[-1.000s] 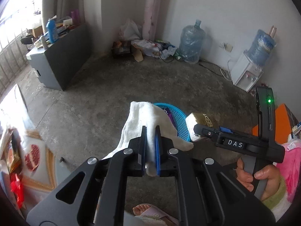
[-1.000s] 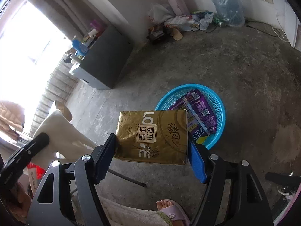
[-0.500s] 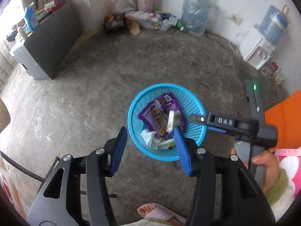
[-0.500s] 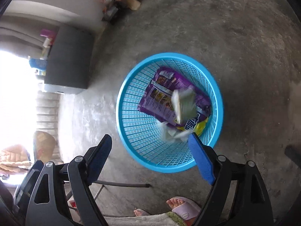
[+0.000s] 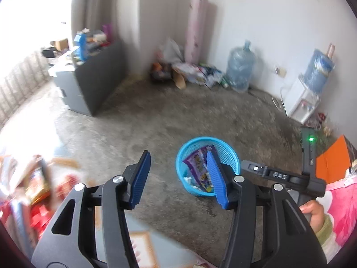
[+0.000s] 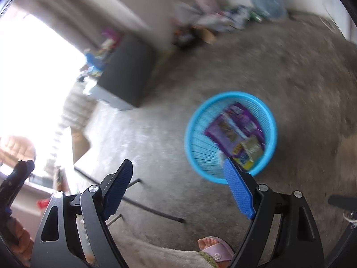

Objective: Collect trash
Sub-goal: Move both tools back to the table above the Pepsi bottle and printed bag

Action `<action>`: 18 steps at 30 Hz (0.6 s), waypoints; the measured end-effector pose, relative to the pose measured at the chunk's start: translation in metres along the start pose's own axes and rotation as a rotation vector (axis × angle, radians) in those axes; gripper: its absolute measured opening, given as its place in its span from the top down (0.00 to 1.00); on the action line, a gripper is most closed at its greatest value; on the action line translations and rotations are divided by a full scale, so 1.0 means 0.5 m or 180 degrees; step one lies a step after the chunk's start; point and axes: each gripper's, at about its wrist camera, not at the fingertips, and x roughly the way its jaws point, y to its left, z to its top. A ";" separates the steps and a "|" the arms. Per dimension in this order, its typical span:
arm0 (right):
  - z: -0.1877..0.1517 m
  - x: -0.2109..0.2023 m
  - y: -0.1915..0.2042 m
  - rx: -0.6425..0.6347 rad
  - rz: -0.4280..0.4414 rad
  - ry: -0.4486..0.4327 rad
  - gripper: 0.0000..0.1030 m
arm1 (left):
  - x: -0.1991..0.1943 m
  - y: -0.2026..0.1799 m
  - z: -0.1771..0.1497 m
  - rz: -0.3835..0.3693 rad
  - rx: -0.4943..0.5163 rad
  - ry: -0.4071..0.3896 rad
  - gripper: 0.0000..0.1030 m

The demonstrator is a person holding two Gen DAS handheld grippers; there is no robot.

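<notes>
- Trash: purple wrapper, gold pack and white scraps lie inside blue basket on the floor.
- Left gripper and right gripper: jaws wide, nothing held.
- Remaining: blurred packets at left look uncollected.

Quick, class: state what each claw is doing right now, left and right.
Left claw: open, holding nothing; jaws just opened.
Right claw: open, holding nothing; jaws just opened wider.

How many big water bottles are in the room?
2. One big water bottle stands on the floor by the far wall; the other sits upside down on the white dispenser to its right. More could be hidden.
</notes>
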 end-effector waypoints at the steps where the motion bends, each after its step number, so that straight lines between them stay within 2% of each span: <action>1: -0.005 -0.015 0.028 -0.0105 0.0073 -0.0025 0.21 | -0.026 0.013 -0.007 0.0041 -0.0053 -0.0060 0.52; 3: -0.014 -0.040 0.085 -0.0299 0.0124 -0.0033 0.21 | -0.095 0.053 -0.037 0.0135 -0.0187 -0.0207 0.52; 4: -0.020 -0.052 0.115 -0.0412 0.0211 -0.0038 0.21 | -0.135 0.076 -0.058 0.0213 -0.0274 -0.0296 0.52; 5: -0.026 -0.059 0.143 -0.0477 0.0411 -0.0098 0.21 | -0.170 0.097 -0.078 0.0293 -0.0354 -0.0367 0.52; 9: -0.068 -0.082 0.253 -0.0872 0.0768 -0.0064 0.21 | -0.310 0.183 -0.189 0.0738 -0.0717 -0.0584 0.52; 13: -0.121 -0.065 0.353 -0.1131 0.1108 0.0172 0.21 | -0.419 0.254 -0.291 0.1206 -0.1058 -0.0681 0.52; 18: -0.187 -0.024 0.462 -0.1413 0.1346 0.0530 0.22 | -0.515 0.335 -0.380 0.1563 -0.1480 -0.0850 0.53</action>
